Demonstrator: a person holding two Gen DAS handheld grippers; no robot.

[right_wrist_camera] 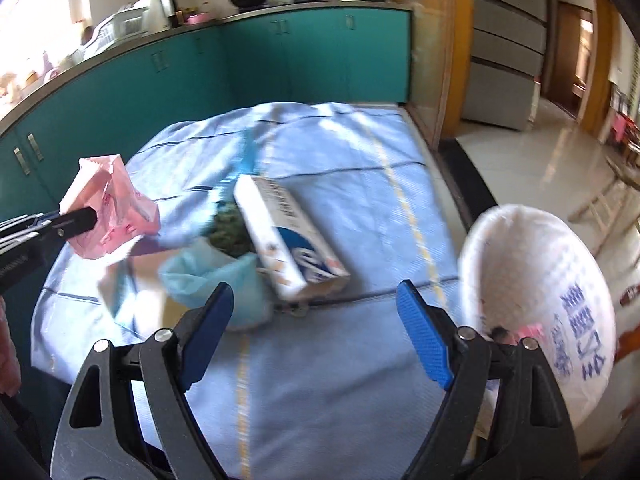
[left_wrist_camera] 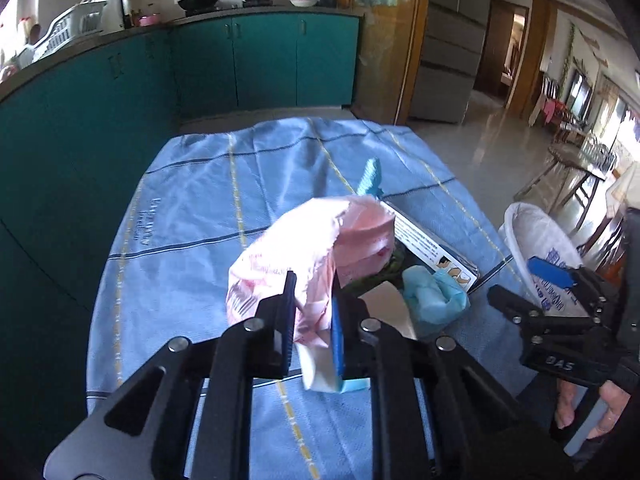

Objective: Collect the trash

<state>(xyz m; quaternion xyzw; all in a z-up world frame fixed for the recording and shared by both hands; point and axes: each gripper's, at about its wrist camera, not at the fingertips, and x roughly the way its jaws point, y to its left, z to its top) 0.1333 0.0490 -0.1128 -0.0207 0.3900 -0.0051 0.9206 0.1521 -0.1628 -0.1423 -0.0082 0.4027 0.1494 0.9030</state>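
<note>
The left gripper [left_wrist_camera: 312, 300] is clenched on a pink wrapper [left_wrist_camera: 288, 256], holding it above the blue cloth [left_wrist_camera: 192, 216] on the table's left side. The right gripper [right_wrist_camera: 316, 320] hangs released, nothing between its pads. A box [right_wrist_camera: 288, 236] and blue bag [right_wrist_camera: 208, 276] lie mid-table; the white bin [right_wrist_camera: 532, 280] stands right.

The white box [right_wrist_camera: 288, 240] hides part of the green clump [right_wrist_camera: 228, 234].

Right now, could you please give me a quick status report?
Left gripper shut on crumpled pink plastic wrapper, lifted. Right gripper open, empty. White-lined bin on the right; path looks clear.
</note>
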